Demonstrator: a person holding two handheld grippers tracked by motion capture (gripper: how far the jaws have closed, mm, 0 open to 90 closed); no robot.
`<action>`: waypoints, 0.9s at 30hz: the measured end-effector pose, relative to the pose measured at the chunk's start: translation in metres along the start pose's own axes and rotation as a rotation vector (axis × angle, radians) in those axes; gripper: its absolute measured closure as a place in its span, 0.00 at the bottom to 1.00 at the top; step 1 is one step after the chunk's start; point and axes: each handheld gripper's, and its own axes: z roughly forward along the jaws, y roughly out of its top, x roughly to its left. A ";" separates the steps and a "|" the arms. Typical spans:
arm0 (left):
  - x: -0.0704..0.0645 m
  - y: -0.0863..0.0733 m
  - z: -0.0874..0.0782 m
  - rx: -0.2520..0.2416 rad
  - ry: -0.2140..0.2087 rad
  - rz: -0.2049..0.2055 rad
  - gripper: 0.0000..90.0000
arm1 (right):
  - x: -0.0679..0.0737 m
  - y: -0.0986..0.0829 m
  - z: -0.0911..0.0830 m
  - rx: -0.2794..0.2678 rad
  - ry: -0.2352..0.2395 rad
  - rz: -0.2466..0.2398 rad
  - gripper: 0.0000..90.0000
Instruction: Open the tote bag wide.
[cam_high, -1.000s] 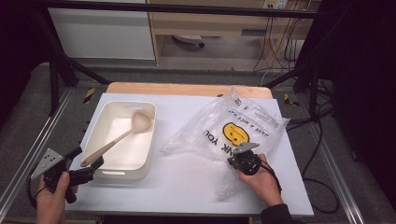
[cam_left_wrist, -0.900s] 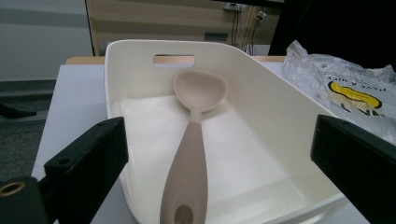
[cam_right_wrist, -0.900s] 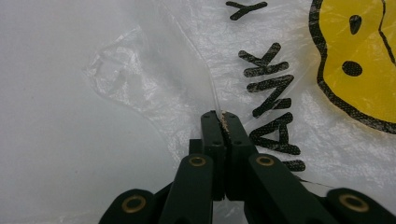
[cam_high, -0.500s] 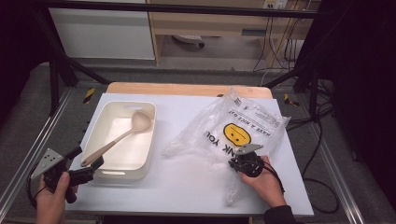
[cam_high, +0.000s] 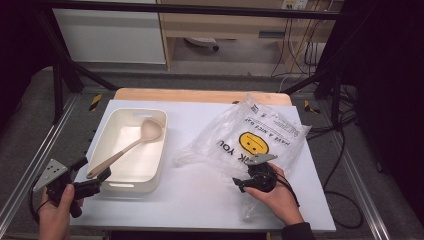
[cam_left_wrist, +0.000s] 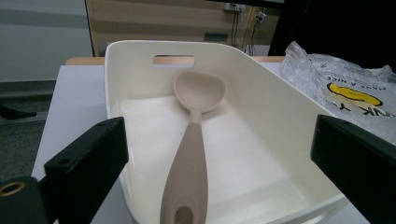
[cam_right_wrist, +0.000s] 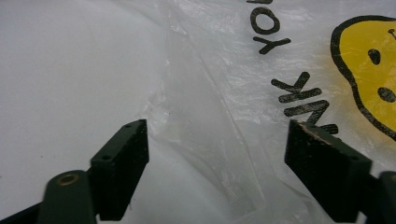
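A beige ladle (cam_high: 124, 149) (cam_left_wrist: 190, 149) lies slantwise in a cream tub (cam_high: 112, 120) (cam_left_wrist: 280, 121) on the left of the white table, its handle end over the tub's near rim. My left gripper (cam_high: 93, 181) (cam_left_wrist: 219, 163) is open just before that rim, jaws either side of the handle end without touching it. A clear plastic bag (cam_high: 250, 137) (cam_right_wrist: 243, 93) with a yellow smiley and black lettering lies crumpled on the right. My right gripper (cam_high: 239, 183) (cam_right_wrist: 217, 149) is open low over the bag's near edge, a fold of film between its jaws.
The white tabletop (cam_high: 200, 200) has a wooden strip (cam_high: 200, 95) along its far edge. Metal rails (cam_high: 30, 165) run down both sides. Cables (cam_high: 345, 165) trail on the floor at the right. A white cabinet (cam_high: 110, 30) stands behind.
My right gripper has slid a little toward me and down along the bag's near edge. The left gripper and ladle have stayed put.
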 end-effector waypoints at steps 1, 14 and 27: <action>0.000 0.000 0.000 0.001 0.000 0.002 0.04 | 0.001 0.001 0.000 -0.002 0.001 0.007 0.23; 0.000 0.000 0.000 0.002 -0.001 0.002 0.04 | 0.006 0.017 0.002 -0.036 -0.021 0.015 0.10; 0.000 0.000 0.000 0.005 -0.003 0.002 0.04 | 0.010 0.021 0.012 -0.017 0.011 0.017 0.09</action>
